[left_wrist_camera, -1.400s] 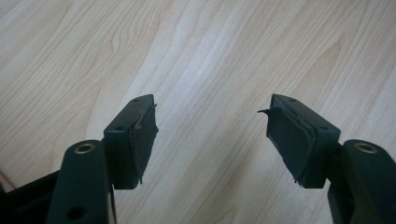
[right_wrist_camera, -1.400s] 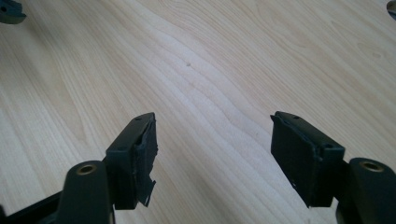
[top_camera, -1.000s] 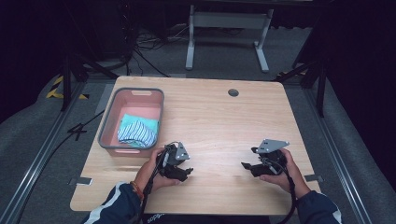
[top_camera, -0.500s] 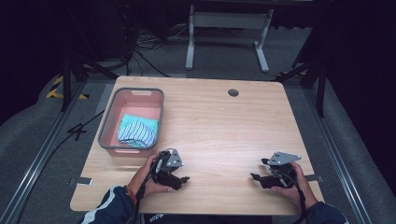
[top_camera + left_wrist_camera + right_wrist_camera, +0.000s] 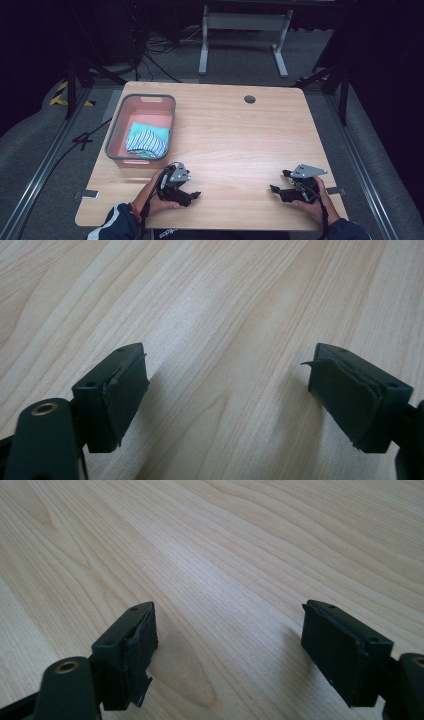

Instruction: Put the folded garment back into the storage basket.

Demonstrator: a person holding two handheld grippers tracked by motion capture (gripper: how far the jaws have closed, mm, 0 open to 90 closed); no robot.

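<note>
Two grippers rest low over the bare table [image 5: 240,135] — left gripper [image 5: 192,196] and right gripper [image 5: 278,186] both just spread, nothing between their jaws. Folded cloth [image 5: 146,140] sits in the pink basket [image 5: 114,135] beyond the left gripper; a hasty reach could snag that rim.

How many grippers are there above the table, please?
2. The left gripper is near the front edge, just below the pink basket; the right gripper is near the front right corner.

Bright, even light on the table [image 5: 235,135], dark surroundings, soft shadows, slightly blurred close-ups.
</note>
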